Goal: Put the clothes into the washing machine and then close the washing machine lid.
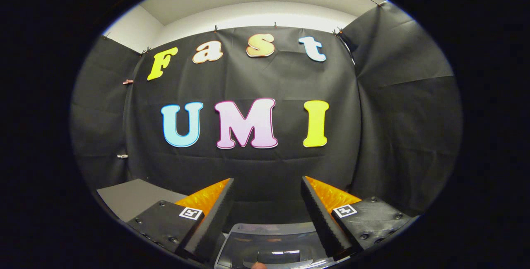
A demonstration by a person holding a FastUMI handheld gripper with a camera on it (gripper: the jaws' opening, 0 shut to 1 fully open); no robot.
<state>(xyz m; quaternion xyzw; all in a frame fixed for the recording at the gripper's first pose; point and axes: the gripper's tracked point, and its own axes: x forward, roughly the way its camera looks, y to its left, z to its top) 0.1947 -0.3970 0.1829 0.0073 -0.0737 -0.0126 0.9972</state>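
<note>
spread apart, the jaws hold nothing; the gripper (267, 186) points at the black cloth wall (265, 78) of the booth. low between the fingers (215, 215) lies the washing machine lid (269, 244), grey and glossy. a grey surface (132, 198) is beside it.

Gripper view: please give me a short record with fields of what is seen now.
gripper: jaws open, nothing between them
washer lid: glossy translucent panel, low between the jaws
table: grey surface beside the gripper
backdrop: black cloth wall beyond the jaws
clothes: cannot tell where they are
</note>
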